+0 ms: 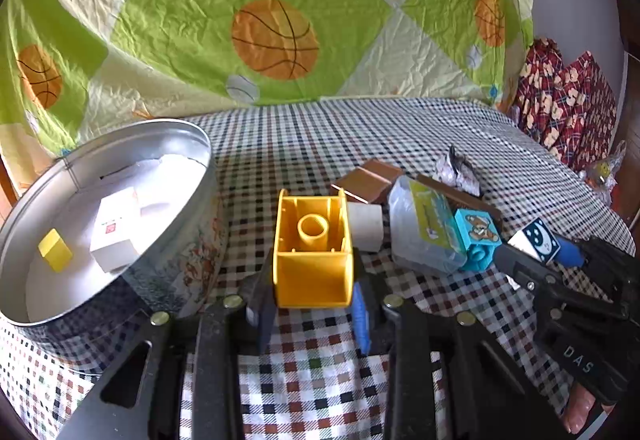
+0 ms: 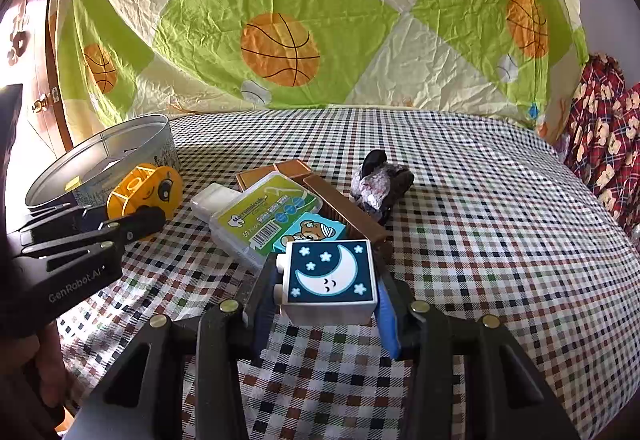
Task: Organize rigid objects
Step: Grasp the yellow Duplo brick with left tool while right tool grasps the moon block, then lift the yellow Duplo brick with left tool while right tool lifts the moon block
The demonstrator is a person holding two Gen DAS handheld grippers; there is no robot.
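Note:
My left gripper (image 1: 314, 280) is shut on a hollow yellow toy block (image 1: 314, 252), its open underside facing the camera. The same yellow block (image 2: 144, 192) shows at the left of the right wrist view, held by the left gripper (image 2: 120, 224). My right gripper (image 2: 328, 292) is shut on a white block with a moon picture (image 2: 330, 276); this moon block (image 1: 536, 240) also appears at the right of the left wrist view, in the right gripper (image 1: 538, 254). A round metal tin (image 1: 100, 216) to the left holds a small yellow cube (image 1: 55, 250) and a white box (image 1: 114, 236).
On the checked cloth lie a turquoise bear block (image 1: 478, 236), a clear plastic box with a green label (image 2: 264, 216), a white cylinder (image 1: 364, 226), brown flat pieces (image 1: 368, 180), and a dark foil-wrapped lump (image 2: 380, 184). A basketball-print sheet (image 2: 280, 48) hangs behind.

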